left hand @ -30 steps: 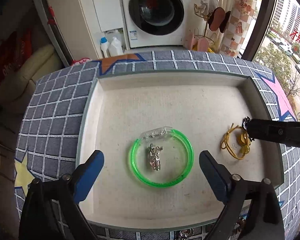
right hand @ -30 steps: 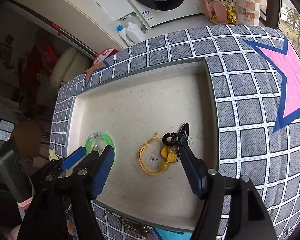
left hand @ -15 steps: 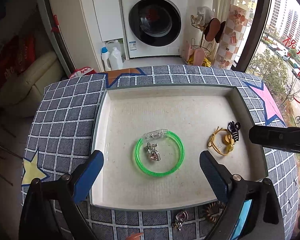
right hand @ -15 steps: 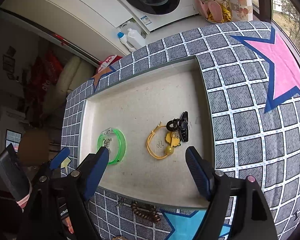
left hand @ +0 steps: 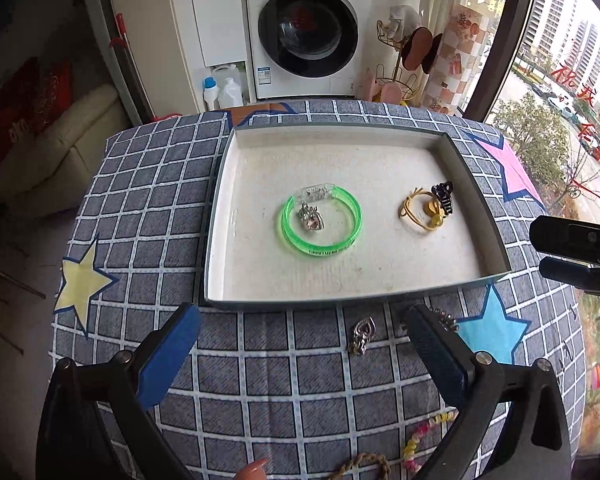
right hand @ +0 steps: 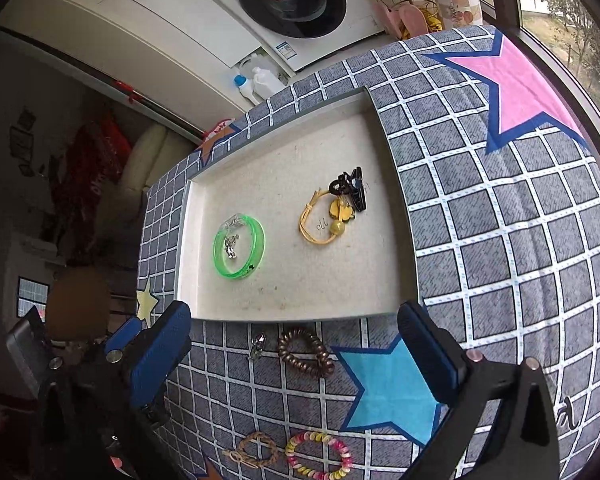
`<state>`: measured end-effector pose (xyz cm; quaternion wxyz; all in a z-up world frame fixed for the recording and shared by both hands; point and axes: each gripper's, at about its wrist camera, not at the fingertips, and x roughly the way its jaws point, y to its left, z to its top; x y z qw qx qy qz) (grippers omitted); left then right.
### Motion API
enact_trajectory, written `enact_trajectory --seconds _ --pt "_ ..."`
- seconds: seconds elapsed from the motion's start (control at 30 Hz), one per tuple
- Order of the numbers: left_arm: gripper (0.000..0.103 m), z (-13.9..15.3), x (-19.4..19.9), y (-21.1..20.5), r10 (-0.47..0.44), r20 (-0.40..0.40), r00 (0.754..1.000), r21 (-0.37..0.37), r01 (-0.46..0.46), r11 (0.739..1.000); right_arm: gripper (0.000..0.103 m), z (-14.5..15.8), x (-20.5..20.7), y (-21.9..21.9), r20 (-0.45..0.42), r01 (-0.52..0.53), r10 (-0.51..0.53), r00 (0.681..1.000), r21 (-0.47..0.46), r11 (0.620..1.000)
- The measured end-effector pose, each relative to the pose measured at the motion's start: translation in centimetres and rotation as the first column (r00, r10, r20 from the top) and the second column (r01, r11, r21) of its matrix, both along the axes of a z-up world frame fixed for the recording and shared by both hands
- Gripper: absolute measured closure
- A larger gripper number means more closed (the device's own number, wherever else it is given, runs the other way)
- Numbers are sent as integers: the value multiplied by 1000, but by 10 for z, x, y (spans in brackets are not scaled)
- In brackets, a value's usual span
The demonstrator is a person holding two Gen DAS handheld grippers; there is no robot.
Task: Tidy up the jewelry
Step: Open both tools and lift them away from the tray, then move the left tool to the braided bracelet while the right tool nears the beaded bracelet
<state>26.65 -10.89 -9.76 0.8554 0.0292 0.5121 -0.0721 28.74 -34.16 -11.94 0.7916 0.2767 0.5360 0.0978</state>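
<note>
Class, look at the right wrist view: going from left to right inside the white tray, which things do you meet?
Translucent green plastic bangle with a small silver charm lying inside its ring → yellow cord hair tie with a bead → black claw hair clip, touching the hair tie, all in the white tray.

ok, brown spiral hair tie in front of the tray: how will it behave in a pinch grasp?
The brown spiral hair tie is an open coil lying flat on the cloth, so it will probably squash and stretch rather than stay stiff. It looks light. Its glossy coils may slip, so a pinch across one side of the ring seems safer.
</note>
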Motion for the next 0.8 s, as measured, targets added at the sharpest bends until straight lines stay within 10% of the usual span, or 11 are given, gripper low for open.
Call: enact_trajectory --seconds 0.4,0.8 --pt "0 -5 -60 26 -1 -52 999 43 4 999 0 18 -56 13 63 6 0 998 -96 995" --pt "0 -21 -107 58 28 -138 990 4 -28 1000 0 5 -109 34 -62 -70 62 996 -146 987"
